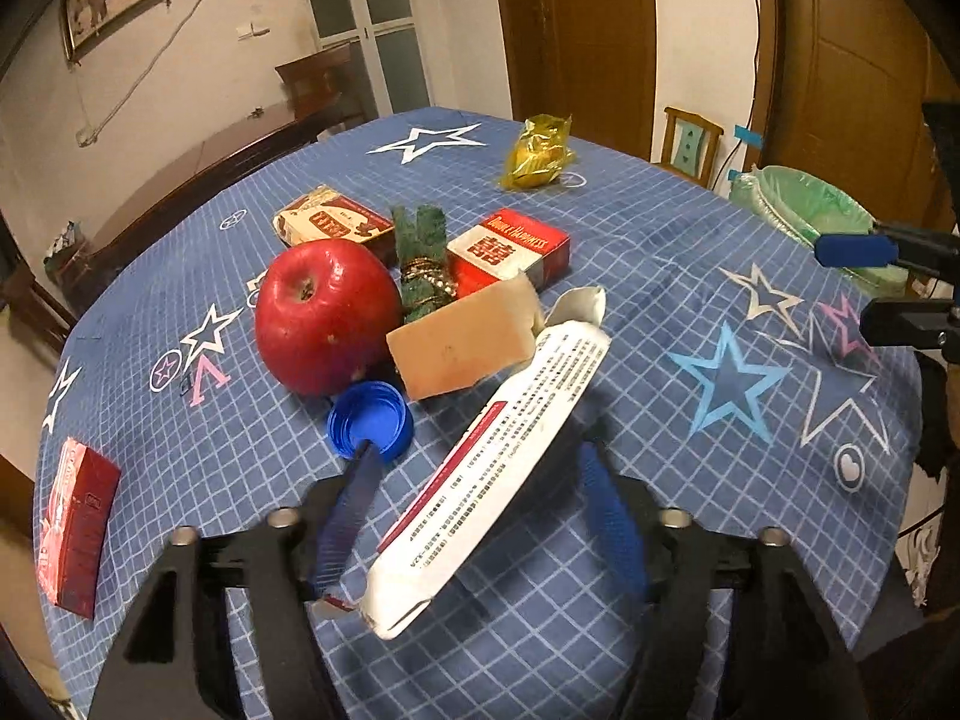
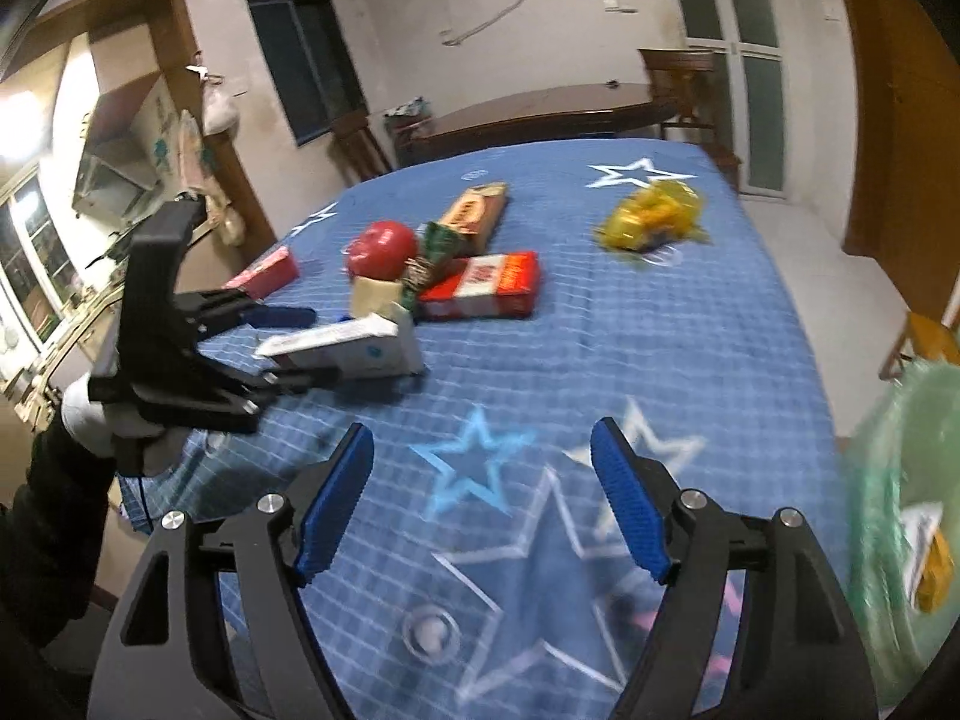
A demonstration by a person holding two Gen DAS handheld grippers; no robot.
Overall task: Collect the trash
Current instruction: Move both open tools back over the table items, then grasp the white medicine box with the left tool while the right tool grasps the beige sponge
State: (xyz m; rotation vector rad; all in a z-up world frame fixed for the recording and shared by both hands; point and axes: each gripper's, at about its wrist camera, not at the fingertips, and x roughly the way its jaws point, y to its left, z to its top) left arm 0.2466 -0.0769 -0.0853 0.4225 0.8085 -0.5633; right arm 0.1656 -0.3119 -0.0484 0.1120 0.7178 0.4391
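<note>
Your left gripper [image 1: 480, 456] clasps a white carton [image 1: 480, 468], tilted above the blue tablecloth [image 1: 690, 276], its flap end beside the apple [image 1: 324, 315] and blue bottle cap [image 1: 369, 420]. Your right gripper [image 2: 480, 498], jaws spread and holding nothing, hangs over bare cloth. At the table's right edge, the green-lined bin [image 2: 900, 516] holds yellow scraps. A yellow wrapper [image 2: 654, 216] lies well apart.
</note>
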